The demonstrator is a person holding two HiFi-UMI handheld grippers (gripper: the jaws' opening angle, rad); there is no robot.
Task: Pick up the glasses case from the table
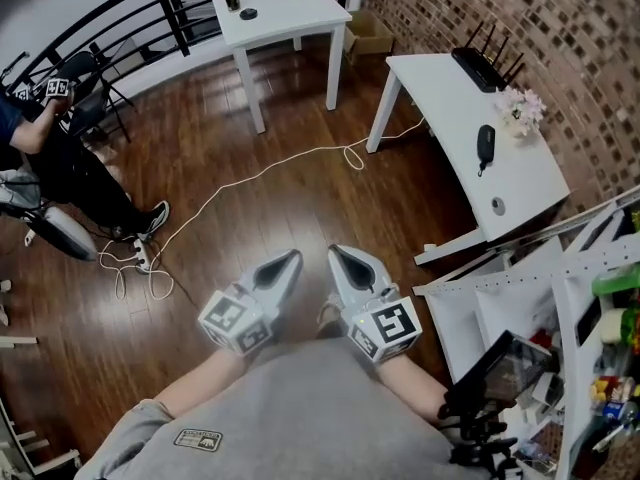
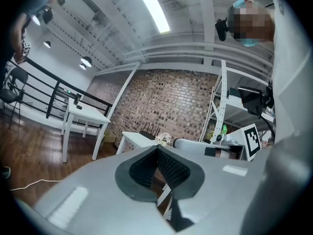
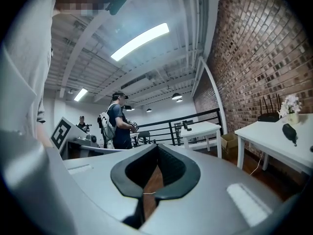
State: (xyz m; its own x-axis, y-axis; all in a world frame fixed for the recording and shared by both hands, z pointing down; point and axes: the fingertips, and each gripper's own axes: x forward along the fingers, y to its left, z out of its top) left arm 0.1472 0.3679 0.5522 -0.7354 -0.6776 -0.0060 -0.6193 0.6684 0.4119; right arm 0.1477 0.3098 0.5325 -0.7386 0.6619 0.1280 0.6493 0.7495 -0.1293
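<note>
1. Glasses case (image 1: 485, 146), dark, slim and oblong, lies flat on the long white tabletop (image 1: 525, 183) by the brick wall. It is well apart from both grippers. The right gripper view shows it too (image 3: 289, 131), on the same tabletop (image 3: 266, 138).
2. Dark brown wooden plank floor (image 1: 250, 228) fills most of the head view, and both grippers are held above it.
3. Red-brown brick wall (image 1: 560, 38) runs along the far side of the tabletop.
4. Square white table (image 1: 285, 8) stands further off, near a black metal railing (image 1: 130, 8). A small dark object sits on it, too small to tell what it is.
5. Left gripper (image 1: 292, 258), grey with a marker cube, is close in front of the person's grey shirt. Its fingers are pressed together at the tips with nothing between them, as the left gripper view confirms (image 2: 157, 148).
6. Right gripper (image 1: 335, 253), the same grey build, is just beside the left one. Its fingers also meet at the tips and are empty (image 3: 157, 147).
7. White cable (image 1: 250, 178) snakes across the floor from the tabletop's leg towards a power strip.
8. Black router with upright antennas (image 1: 478, 66) sits on the tabletop, beyond the glasses case.
9. Pale pink flowers (image 1: 522, 108) stand near the router, between the glasses case and the wall.
10. Small round grey disc (image 1: 497, 205) lies on the tabletop on the nearer side of the glasses case.
</note>
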